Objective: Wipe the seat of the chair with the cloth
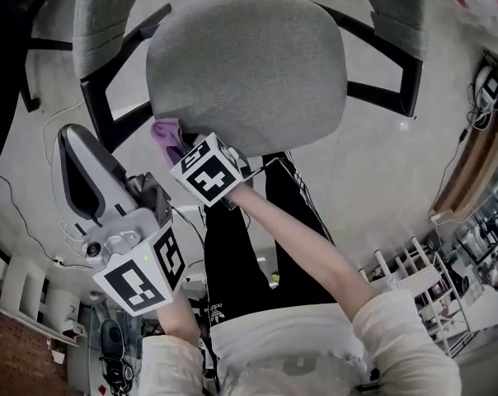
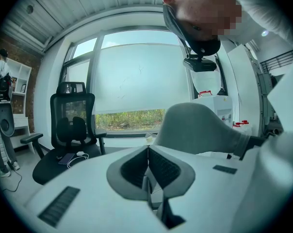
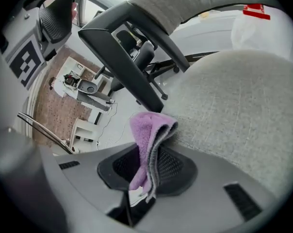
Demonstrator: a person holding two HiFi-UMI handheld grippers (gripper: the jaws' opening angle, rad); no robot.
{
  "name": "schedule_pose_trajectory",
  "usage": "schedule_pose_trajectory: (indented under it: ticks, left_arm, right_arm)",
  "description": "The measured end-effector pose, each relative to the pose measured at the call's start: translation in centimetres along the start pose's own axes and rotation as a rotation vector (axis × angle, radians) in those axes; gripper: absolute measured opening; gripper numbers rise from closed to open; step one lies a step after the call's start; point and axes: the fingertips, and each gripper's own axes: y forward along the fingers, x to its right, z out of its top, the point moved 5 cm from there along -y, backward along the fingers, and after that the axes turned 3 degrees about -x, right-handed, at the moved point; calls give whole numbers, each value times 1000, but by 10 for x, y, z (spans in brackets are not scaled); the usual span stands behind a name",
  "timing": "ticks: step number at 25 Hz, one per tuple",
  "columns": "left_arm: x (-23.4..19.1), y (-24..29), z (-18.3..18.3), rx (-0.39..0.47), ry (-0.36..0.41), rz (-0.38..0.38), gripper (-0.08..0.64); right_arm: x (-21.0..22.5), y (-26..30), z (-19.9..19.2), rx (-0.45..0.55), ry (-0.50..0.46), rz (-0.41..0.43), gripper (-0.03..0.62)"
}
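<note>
The right gripper clamps the soft, limp purple fleece cloth by its fold at the grey fabric chair seat's near edge, where it may bunch, while the left gripper is closed and empty.

Soft daylight floods in through the window ahead of my left gripper. Fisheye bending, dark vignetted corners, nearby jaws slightly blurred.
</note>
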Motion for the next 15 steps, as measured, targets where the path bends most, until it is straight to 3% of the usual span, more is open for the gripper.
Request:
schedule_pose_trajectory:
  ticks: [7,15]
  left_arm:
    - [11,2,5,10,-7,-27,14]
    - [39,6,17,35,-5,-70,12]
  right_arm:
    - [14,-10,-9,13,14,-39,87]
    - [58,-59,-51,-23,40,-116,87]
